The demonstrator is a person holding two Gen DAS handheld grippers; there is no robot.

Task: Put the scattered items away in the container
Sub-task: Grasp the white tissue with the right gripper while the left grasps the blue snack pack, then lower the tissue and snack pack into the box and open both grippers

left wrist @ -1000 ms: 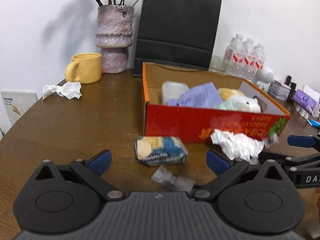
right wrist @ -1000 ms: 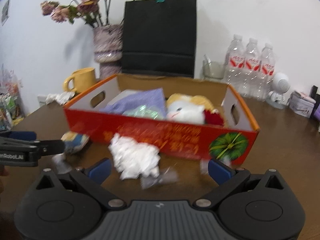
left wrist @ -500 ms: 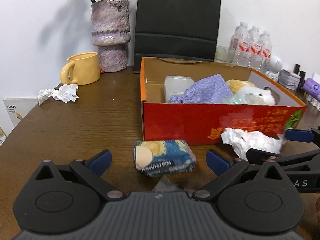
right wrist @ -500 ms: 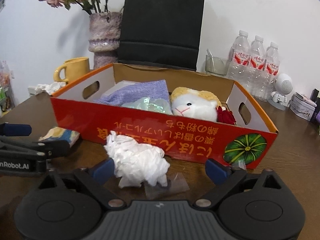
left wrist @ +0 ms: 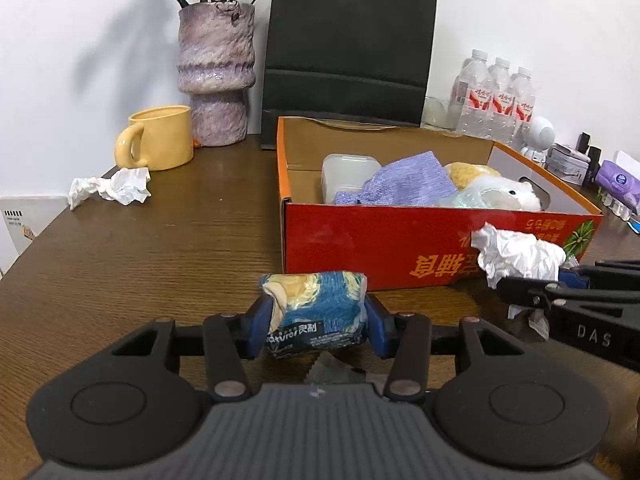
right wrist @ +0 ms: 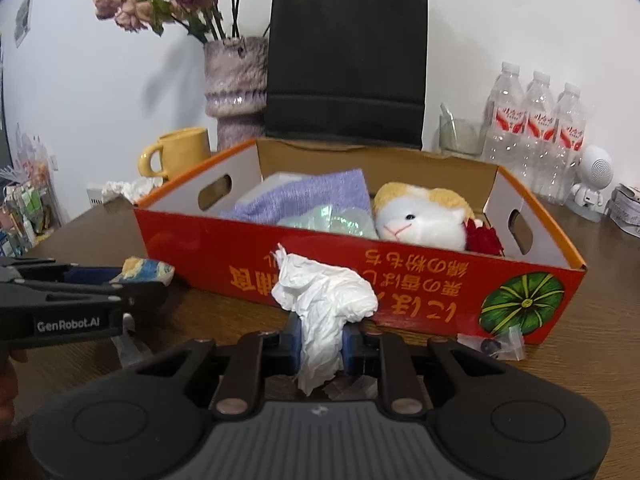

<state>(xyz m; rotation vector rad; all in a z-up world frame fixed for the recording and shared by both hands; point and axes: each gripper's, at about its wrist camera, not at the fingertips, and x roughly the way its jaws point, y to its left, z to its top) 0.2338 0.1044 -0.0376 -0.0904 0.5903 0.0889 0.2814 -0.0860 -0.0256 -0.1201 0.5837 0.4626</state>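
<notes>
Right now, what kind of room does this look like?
Probably a home or small office corner: a wooden table against a white wall, with a vase of dried flowers, a mug and water bottles.

The left gripper (left wrist: 318,316) pointed forward and down with its jaws closing, blue pads (left wrist: 262,318) pressed on a small packet, while the right gripper (right wrist: 320,340), just beside it and angled alike, was closing with its pads pinching crumpled paper.
</notes>
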